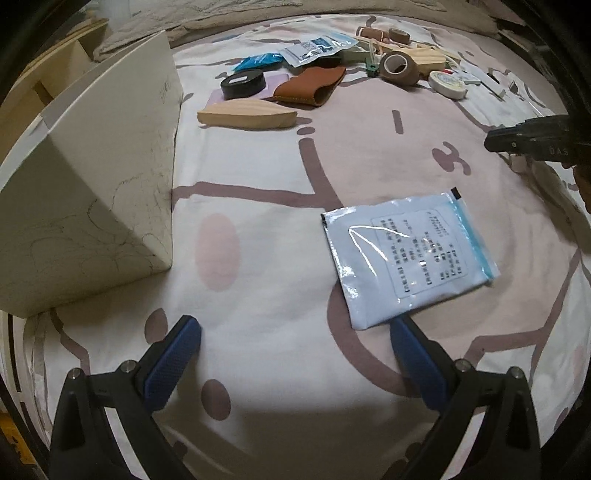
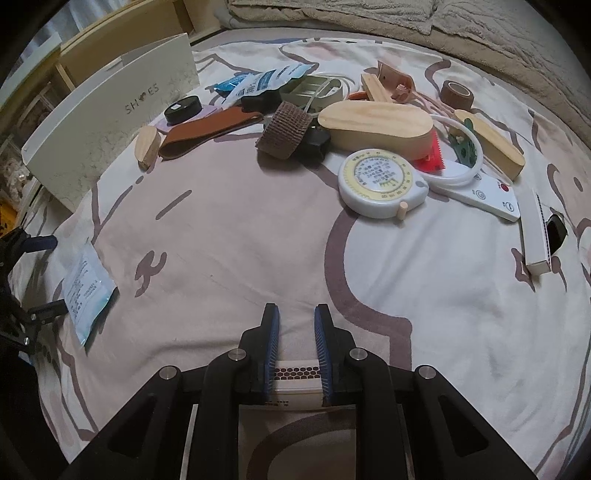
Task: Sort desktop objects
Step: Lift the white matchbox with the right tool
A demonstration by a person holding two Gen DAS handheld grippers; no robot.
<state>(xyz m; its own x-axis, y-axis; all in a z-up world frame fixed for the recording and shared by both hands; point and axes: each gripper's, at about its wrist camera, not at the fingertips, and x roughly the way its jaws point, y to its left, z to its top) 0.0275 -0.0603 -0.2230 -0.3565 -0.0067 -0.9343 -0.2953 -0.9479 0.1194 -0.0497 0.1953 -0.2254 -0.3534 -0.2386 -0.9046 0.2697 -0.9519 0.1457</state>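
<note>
A bed sheet (image 2: pixel 229 229) with pink and brown cartoon lines covers the bed, and everything lies on it. A rumpled beige blanket (image 2: pixel 480 33) lies along the far edge.

On the left stands a big white shoe box (image 2: pixel 110 122), with its lid (image 1: pixel 110 122) leaning open.

At the far side of the sheet there is a messy pile. The biggest thing in it is a long oval wooden block (image 2: pixel 376 125). A brown leather pouch (image 2: pixel 210 129) lies to its left, and a brown roll of bandage (image 2: pixel 282 129) sits between them. A round white tape measure (image 2: pixel 382 182) lies just in front of the wooden block. A white remote (image 2: pixel 487 194) with a red button is beside it. A black round tin (image 2: pixel 183 109) sits near the box.

A white and blue plastic packet (image 1: pixel 406 254) lies flat on the sheet by itself, well apart from the pile.

The left hand-held gripper (image 1: pixel 295 347) is wide open and holds nothing. The corner of the packet is just beside its right finger (image 1: pixel 417 362).

The right hand-held gripper (image 2: pixel 295 339) is squeezed shut on a small matchbox (image 2: pixel 297 384). The box sits deep between the blue pads (image 2: pixel 271 354), up off the sheet.
</note>
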